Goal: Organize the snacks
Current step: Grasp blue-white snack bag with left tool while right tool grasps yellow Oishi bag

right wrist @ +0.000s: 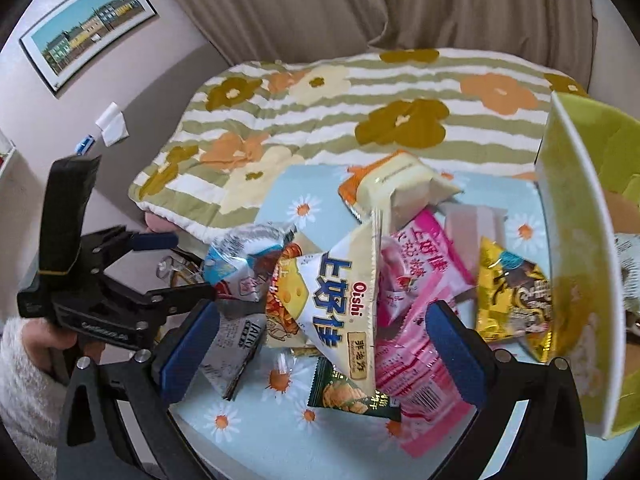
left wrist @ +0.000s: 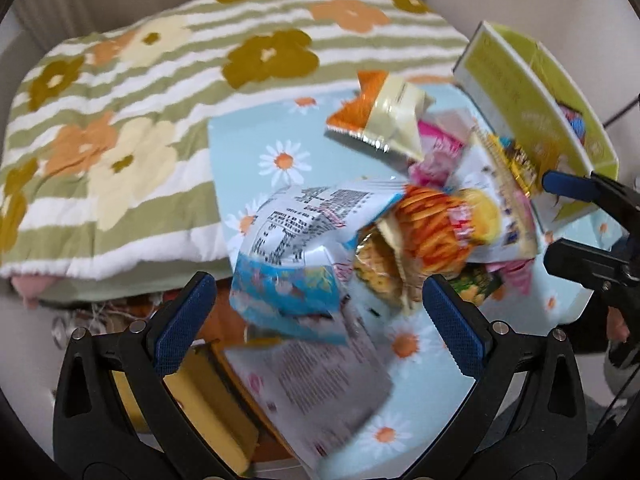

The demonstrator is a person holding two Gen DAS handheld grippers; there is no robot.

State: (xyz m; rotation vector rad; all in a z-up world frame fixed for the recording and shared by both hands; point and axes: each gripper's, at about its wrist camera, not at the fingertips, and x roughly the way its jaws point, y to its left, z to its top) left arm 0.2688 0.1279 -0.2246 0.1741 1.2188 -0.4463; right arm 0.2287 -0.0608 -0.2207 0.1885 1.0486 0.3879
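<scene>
A heap of snack bags lies on a table with a light blue daisy cloth [right wrist: 248, 412]. It includes a white and yellow Oishi bag [right wrist: 340, 292], a pink bag [right wrist: 416, 280], a gold bag [right wrist: 512, 292], a small green packet [right wrist: 348, 396], an orange and cream bag [right wrist: 400, 188] and a blue and white bag [left wrist: 288, 248]. My left gripper [left wrist: 320, 320] is open, its fingers either side of the blue and white bag. My right gripper [right wrist: 324, 348] is open over the Oishi bag and the green packet. A yellow-green box [right wrist: 576, 240] stands at the right.
A striped flower-print blanket [right wrist: 320, 120] covers the bed behind the table. A framed picture [right wrist: 88, 28] hangs on the wall at the left. A hand in a fuzzy white sleeve [right wrist: 24, 380] holds the left gripper. Yellow items [left wrist: 200, 408] lie below the table's edge.
</scene>
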